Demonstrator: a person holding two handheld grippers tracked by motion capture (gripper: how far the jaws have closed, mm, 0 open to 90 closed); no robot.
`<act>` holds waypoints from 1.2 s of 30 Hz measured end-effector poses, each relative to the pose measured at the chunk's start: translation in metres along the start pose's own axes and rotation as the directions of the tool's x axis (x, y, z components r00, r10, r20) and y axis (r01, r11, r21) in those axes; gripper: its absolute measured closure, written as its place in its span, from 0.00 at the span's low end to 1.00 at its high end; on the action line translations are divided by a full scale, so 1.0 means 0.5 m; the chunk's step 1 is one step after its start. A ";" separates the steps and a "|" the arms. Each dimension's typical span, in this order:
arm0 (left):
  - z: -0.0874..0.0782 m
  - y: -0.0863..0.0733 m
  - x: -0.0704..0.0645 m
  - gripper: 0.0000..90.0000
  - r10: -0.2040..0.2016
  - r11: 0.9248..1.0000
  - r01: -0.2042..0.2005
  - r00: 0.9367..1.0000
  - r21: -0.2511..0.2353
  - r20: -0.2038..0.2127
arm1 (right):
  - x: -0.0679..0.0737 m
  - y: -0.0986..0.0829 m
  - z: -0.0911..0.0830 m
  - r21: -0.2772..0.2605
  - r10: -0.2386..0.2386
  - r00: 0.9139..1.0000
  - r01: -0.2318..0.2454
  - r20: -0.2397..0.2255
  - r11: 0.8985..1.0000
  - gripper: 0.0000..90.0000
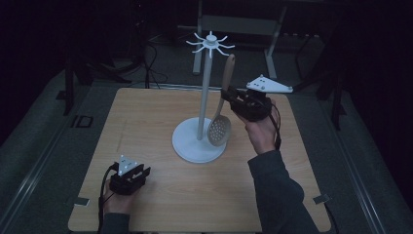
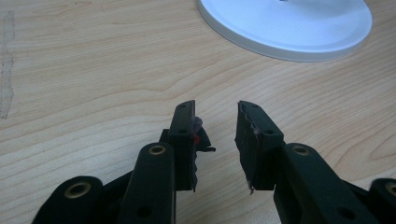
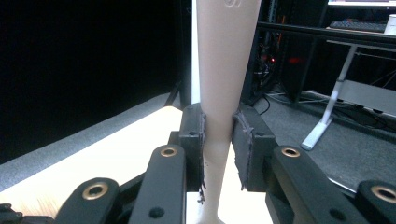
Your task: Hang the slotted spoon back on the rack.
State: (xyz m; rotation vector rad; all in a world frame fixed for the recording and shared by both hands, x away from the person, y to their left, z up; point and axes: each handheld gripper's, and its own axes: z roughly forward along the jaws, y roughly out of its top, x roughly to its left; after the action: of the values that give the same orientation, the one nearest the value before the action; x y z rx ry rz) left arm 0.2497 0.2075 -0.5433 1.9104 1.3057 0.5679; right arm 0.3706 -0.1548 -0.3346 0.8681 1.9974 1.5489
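Two grippers are seen from the high view: the right gripper [image 1: 228, 95] is clamped on the slotted spoon [image 1: 221, 114], held upright beside the white rack [image 1: 204, 92]; hanging seems in hand. From the left gripper view, the left gripper [image 2: 217, 128] rests parted, empty. From the right gripper view, the handle sits between the pads; lifting toward a hook is called for next.

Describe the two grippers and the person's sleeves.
Both grippers, left and right, are black, each topped by a grey three-cornered plate with small dark dots. Their jaws carry brass-ringed holes and frayed dark pads. A black cable trails from each. The sleeves are dark grey.
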 end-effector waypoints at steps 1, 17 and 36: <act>0.000 0.000 0.000 0.76 -0.001 1.000 0.001 1.000 0.000 -0.001 | 0.001 0.001 0.001 -0.001 0.001 1.000 -0.001 -0.001 1.000 0.83; 0.000 0.000 0.000 0.76 -0.002 1.000 0.002 1.000 0.000 -0.001 | 0.000 0.014 0.013 0.014 0.007 1.000 -0.007 -0.003 1.000 0.83; 0.000 0.000 0.000 0.76 -0.002 1.000 0.002 1.000 0.003 0.001 | 0.010 0.029 0.043 0.037 0.015 1.000 -0.015 -0.002 0.999 0.83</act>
State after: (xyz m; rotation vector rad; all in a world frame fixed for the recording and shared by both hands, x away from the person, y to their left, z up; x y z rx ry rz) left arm 0.2496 0.2078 -0.5435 1.9110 1.3089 0.5642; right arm 0.3849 -0.1344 -0.3258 0.8987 2.0318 1.5261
